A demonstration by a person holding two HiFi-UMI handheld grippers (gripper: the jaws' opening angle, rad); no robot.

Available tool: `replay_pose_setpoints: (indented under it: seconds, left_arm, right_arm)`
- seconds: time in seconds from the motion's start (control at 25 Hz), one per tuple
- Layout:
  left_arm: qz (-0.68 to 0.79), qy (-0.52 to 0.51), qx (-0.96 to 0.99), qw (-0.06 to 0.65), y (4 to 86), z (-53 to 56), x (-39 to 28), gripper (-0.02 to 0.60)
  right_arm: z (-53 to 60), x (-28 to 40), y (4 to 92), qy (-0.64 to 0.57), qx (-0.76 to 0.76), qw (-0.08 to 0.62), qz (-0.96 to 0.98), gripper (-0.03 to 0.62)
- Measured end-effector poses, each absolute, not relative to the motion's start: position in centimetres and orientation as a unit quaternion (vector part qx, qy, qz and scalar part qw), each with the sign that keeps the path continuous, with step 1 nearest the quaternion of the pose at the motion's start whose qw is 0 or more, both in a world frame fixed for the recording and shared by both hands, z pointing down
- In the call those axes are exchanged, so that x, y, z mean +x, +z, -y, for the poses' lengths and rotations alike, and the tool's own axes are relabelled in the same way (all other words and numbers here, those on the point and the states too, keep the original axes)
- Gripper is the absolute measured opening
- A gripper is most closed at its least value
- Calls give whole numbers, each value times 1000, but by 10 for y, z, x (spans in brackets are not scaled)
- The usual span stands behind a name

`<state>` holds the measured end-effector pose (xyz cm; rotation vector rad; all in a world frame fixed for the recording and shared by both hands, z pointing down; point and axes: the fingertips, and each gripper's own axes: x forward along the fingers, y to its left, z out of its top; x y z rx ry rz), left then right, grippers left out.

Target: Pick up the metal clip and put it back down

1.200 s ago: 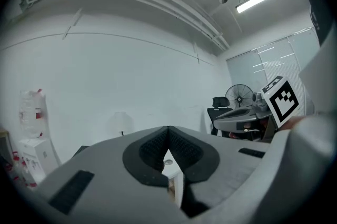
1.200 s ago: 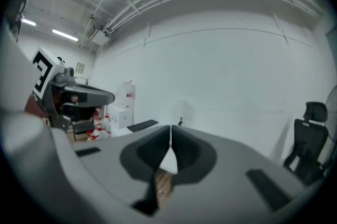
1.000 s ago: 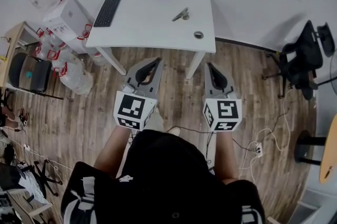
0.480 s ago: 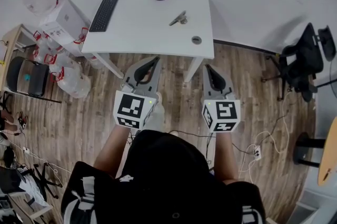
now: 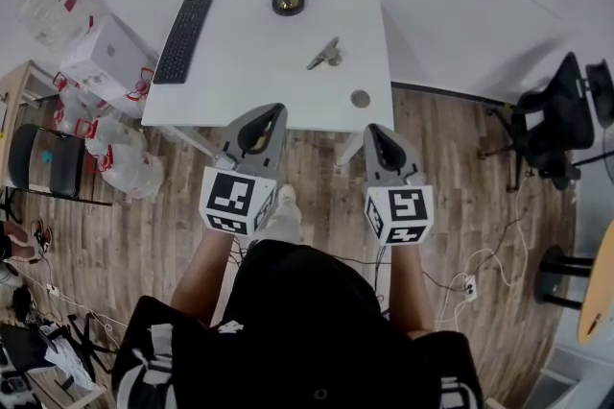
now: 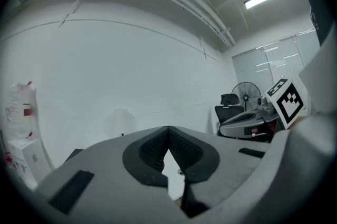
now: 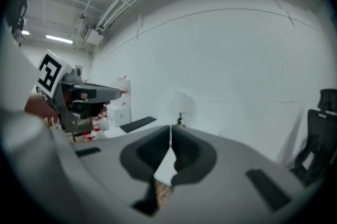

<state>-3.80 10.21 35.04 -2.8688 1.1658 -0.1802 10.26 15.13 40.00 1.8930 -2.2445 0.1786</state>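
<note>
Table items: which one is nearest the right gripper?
The small round disc by the near edge; the metal clip, keyboard and dark ornament lie farther back.

No text, label or number can be read anywhere.

A white table (image 5: 259, 71) stands on a wooden floor (image 5: 317, 167). A black keyboard (image 5: 182, 39) lies along its left side, and a small dark round object (image 5: 287, 1) sits near the back edge. The metal clip (image 5: 326, 55) lies right of the middle, and a small grey disc (image 5: 360, 98) rests near the front right corner.
</note>
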Motion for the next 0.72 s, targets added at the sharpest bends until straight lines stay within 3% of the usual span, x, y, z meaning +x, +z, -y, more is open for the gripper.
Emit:
replay_pose_setpoints:
  seconds: [0.72]
  left_arm:
    - [-328,-59,-943,6,347,59,-52,21]
  right_arm:
    - [11,73,387,59,660,130,738,35]
